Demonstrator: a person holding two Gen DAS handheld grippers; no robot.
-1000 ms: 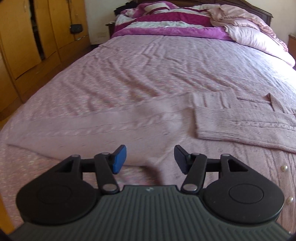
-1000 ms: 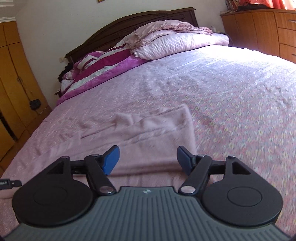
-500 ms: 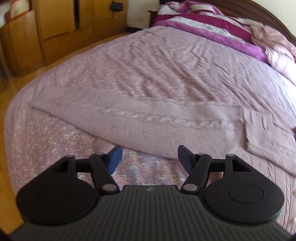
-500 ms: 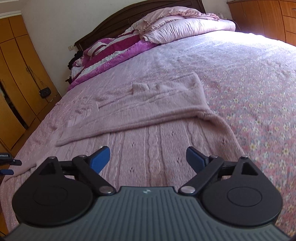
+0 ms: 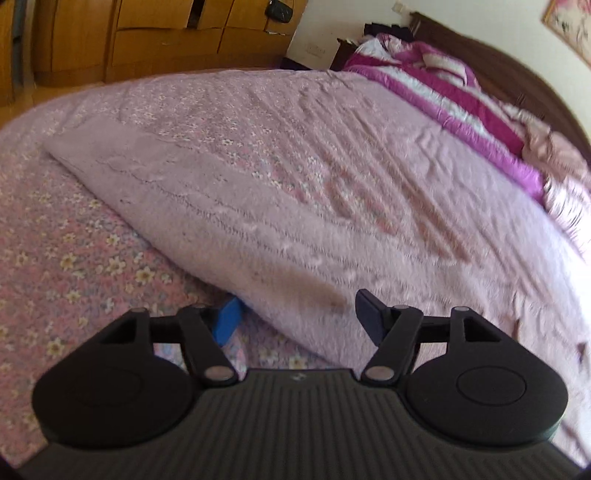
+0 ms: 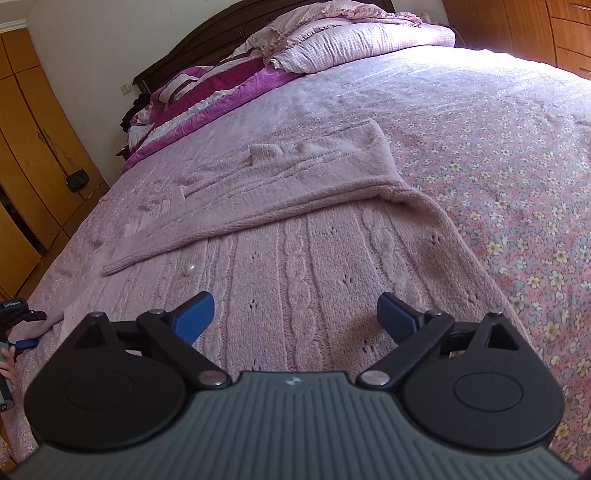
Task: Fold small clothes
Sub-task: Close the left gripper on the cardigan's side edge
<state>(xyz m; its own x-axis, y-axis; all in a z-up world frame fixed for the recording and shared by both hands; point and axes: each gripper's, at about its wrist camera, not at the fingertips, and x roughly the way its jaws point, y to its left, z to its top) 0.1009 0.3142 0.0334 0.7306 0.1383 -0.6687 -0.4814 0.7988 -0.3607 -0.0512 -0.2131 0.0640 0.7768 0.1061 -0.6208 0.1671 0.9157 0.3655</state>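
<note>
Left gripper (image 5: pixel 297 314) nearer sleeve (image 5: pixel 207 214) edge.

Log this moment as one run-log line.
left gripper: open, over sleeve edge | right gripper: open, above cardigan body | one sleeve folded across | bedspread underneath

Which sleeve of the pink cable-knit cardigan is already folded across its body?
The pink sleeve in the right wrist view, lying across the cardigan body. The other sleeve stretches flat across the floral bedspread.

Dark wood headboard (image 6: pixel 207 40), cream wall (image 6: pixel 92 40), wood wardrobes (image 5: pixel 155 33) left, sunlit drawers (image 6: pixel 535 29) right.
</note>
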